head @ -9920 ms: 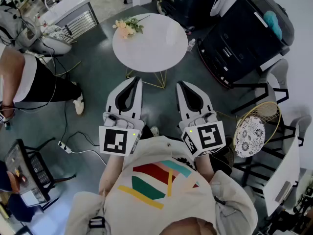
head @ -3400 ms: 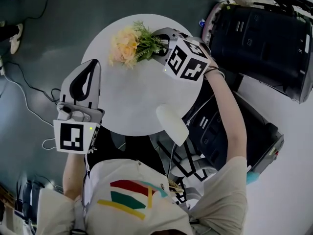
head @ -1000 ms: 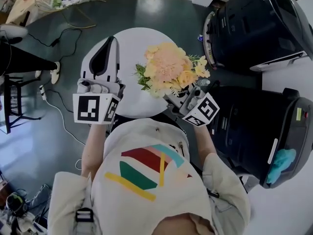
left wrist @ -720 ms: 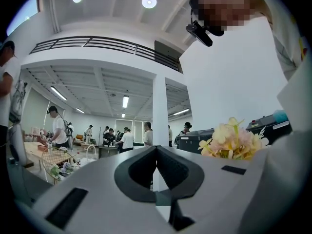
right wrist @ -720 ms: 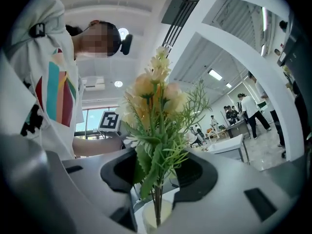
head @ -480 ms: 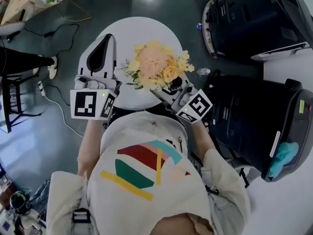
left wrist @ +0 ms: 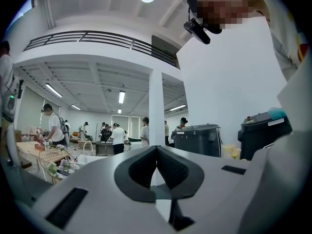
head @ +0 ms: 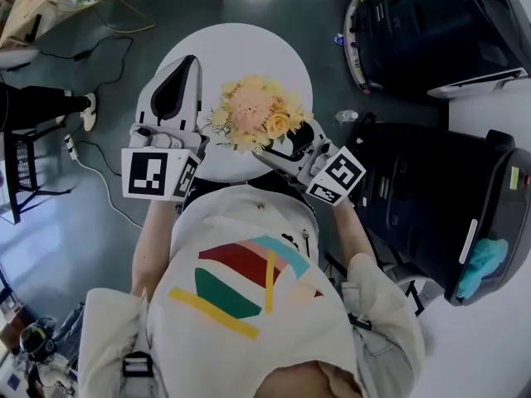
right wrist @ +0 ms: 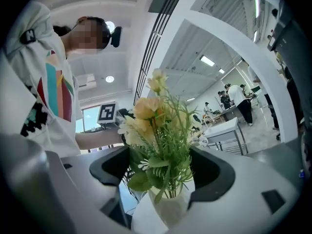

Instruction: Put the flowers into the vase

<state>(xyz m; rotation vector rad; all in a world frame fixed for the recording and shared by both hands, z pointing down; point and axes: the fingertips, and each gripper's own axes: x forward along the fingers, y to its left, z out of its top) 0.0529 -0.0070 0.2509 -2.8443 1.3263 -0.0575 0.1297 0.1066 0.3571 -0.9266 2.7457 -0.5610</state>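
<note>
At the near rim of the round white table [head: 249, 48], the vase [right wrist: 168, 206] is standing with the flowers [head: 253, 118] in it, close to the edge on my side and toward the right. Beyond the blooms the white top is showing out to the far rim, so that is where the room for moving is lying. Off the right rim, two black bins [head: 440, 31] are crowding close, one beside the table and one nearer to me, leaving only a narrow strip of grey floor [head: 83, 222] between them and the table. To the left the floor is opening out wide, with a cable [head: 99, 189] trailing across it.

My left tongs [head: 184, 63] are reaching level over the left part of the table, just beside the flowers, pointing away from me with the marker cube back toward my chest. Their jaws are pressing together tip to tip and gripping nothing.

My right tongs [right wrist: 163, 169] are coming in level from the near right, slanting toward the vase. Their jaws have just been opening and are standing wide apart – the vase's white neck and the green stems are sitting between the dark pads, and the pads are not pressing on them. Both my forearms are stretching forward from my chest.
</note>
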